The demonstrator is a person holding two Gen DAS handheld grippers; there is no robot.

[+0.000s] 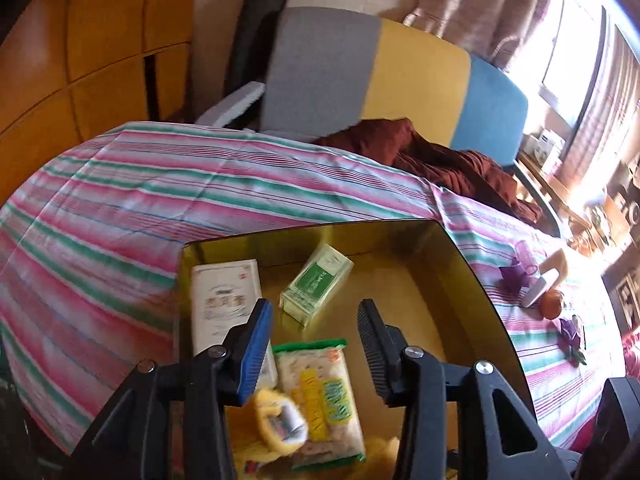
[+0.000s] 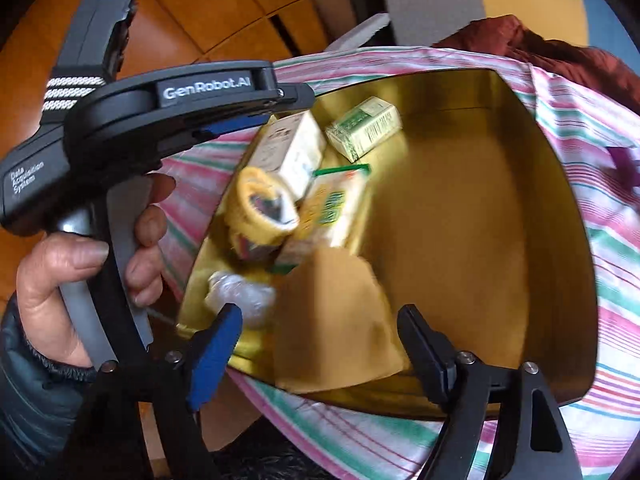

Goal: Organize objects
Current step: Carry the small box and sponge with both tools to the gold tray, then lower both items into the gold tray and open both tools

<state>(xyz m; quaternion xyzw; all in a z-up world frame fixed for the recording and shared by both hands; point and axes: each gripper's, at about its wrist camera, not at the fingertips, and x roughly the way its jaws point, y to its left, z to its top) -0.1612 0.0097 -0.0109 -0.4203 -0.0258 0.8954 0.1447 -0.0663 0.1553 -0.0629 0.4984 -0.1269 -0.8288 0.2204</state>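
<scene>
Daylight entered through the overexposed window behind beige curtains (image 1: 568,64), washing out the right edge. The reflective gold metal box (image 2: 560,240) showed soft shadows. Fisheye curvature bent both frames' borders; motion blur smeared the yellow wedge-shaped sponge (image 2: 336,320).

Open left hand-held gripper (image 1: 316,344) above gold box (image 1: 460,248) of snacks

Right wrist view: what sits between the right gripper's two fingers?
A tan wedge-shaped sponge sits in the gap of the right gripper, over the near edge of the gold tin. Both fingers stand clear of it.
</scene>
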